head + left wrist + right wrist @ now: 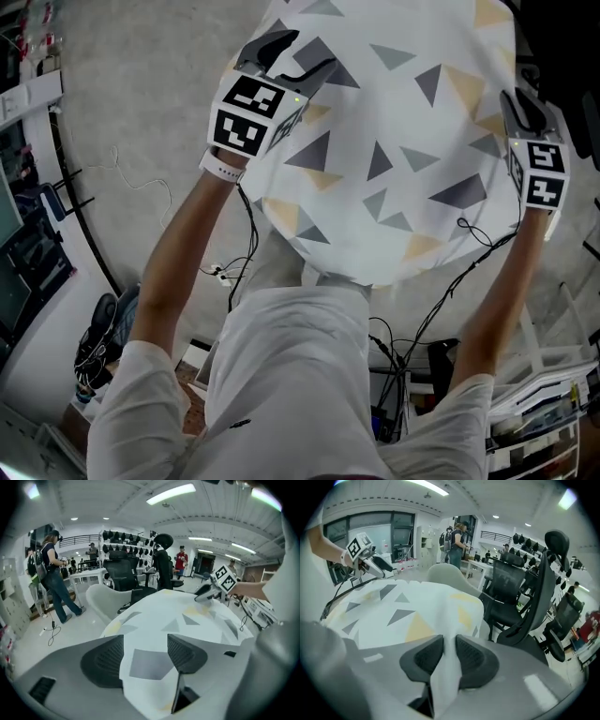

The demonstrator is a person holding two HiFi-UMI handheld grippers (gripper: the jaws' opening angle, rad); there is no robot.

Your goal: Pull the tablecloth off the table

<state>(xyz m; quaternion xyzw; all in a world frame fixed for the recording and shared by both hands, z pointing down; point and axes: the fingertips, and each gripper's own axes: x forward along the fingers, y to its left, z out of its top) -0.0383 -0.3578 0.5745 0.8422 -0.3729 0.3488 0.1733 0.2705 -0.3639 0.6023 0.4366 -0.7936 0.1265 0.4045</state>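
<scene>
A white tablecloth (394,141) printed with grey and yellow triangles covers a round table. My left gripper (295,58) is at the cloth's far left edge. In the left gripper view its jaws stand wide apart, and a flat stretch of the tablecloth (154,663) lies between them without being pinched. My right gripper (520,108) is at the cloth's right edge. In the right gripper view a raised fold of the tablecloth (447,667) is squeezed in the narrow gap between the pads, so it is shut on the cloth.
Black cables (441,300) hang from both grippers to the floor. A pale shell chair (105,599) and black office chairs (511,588) stand close around the table. People (54,573) stand further off. Shoes (98,342) and shelving (548,403) lie near my feet.
</scene>
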